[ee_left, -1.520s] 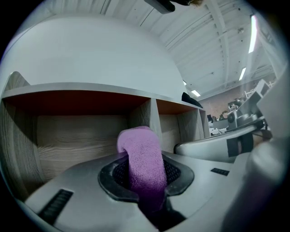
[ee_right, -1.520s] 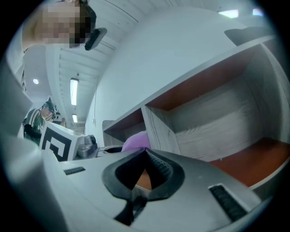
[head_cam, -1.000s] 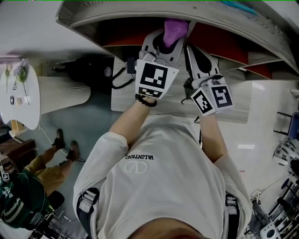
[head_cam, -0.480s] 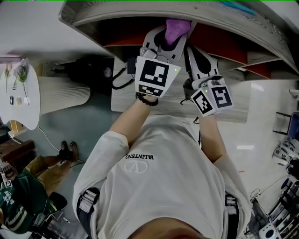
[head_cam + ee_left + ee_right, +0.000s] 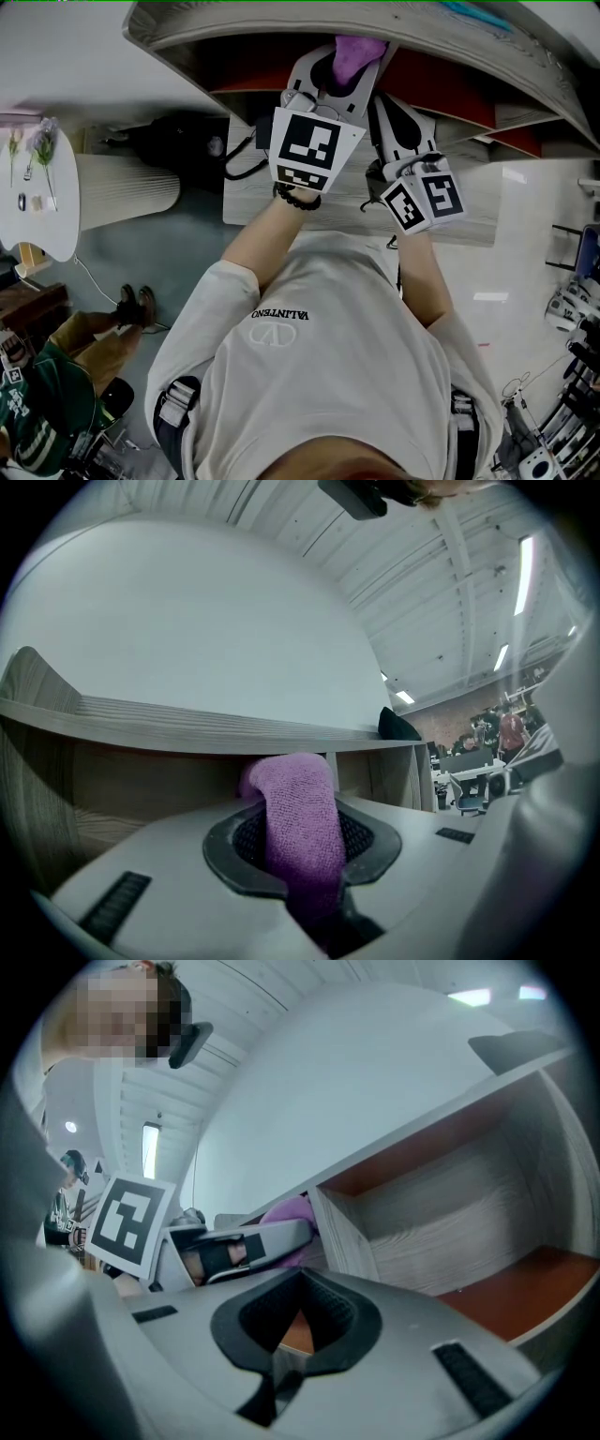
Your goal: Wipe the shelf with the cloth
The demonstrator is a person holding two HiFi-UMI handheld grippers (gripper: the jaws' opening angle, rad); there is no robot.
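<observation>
The shelf (image 5: 197,731) has a wooden side wall at far left and a top board running across, with an open bay beneath. The left gripper (image 5: 305,874) has its jaws closed on the purple cloth (image 5: 298,822). The cloth rises from the jaws as a long strip, its free end curling forward and left into that bay. Right of an upright divider (image 5: 342,1237), the right gripper (image 5: 281,1335), jaws together and empty, faces a roomy bay with an orange floor (image 5: 525,1288).
</observation>
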